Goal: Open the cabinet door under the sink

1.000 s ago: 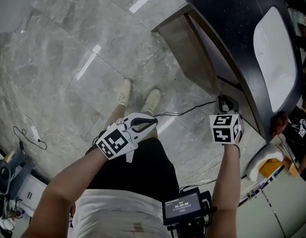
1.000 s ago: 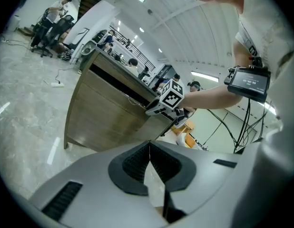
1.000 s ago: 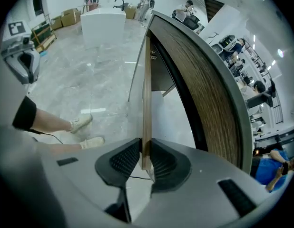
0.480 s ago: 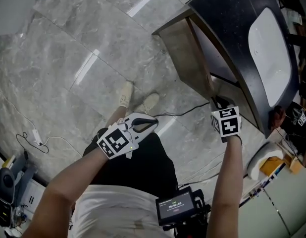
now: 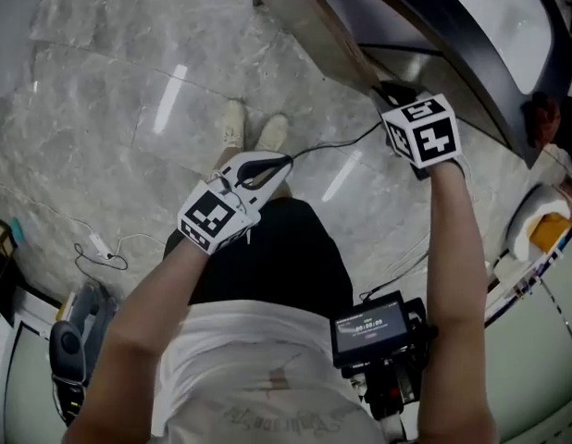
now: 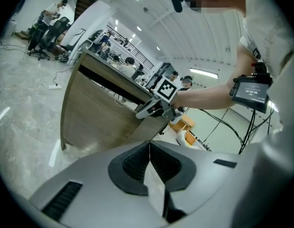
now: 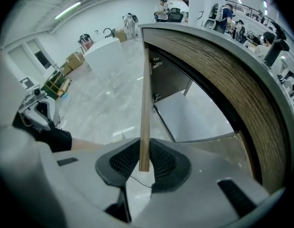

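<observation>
The wooden cabinet door [image 5: 314, 17] under the white sink [image 5: 503, 12] stands swung out from the cabinet. My right gripper [image 5: 390, 92] points steeply down and is shut on the door's free edge. In the right gripper view the thin door edge [image 7: 145, 99] runs straight between the pads of the right gripper [image 7: 144, 161], with the open cabinet [image 7: 194, 113] behind it. My left gripper [image 5: 284, 163] hangs over the floor in front of the person, shut and empty. In the left gripper view, the left gripper [image 6: 149, 148] has its pads together and faces the door [image 6: 99, 118].
The person's shoes [image 5: 254, 128] stand on the grey marble floor close to the door. A black cable [image 5: 332, 141] runs past them. A white cable [image 5: 101, 248] and a grey machine [image 5: 68, 350] lie at the left. A white and orange object [image 5: 540, 234] sits at the right.
The right gripper has kept its hold on the door edge and tipped further downward as the door swung out. The left gripper has risen a little. The head view has tilted.
</observation>
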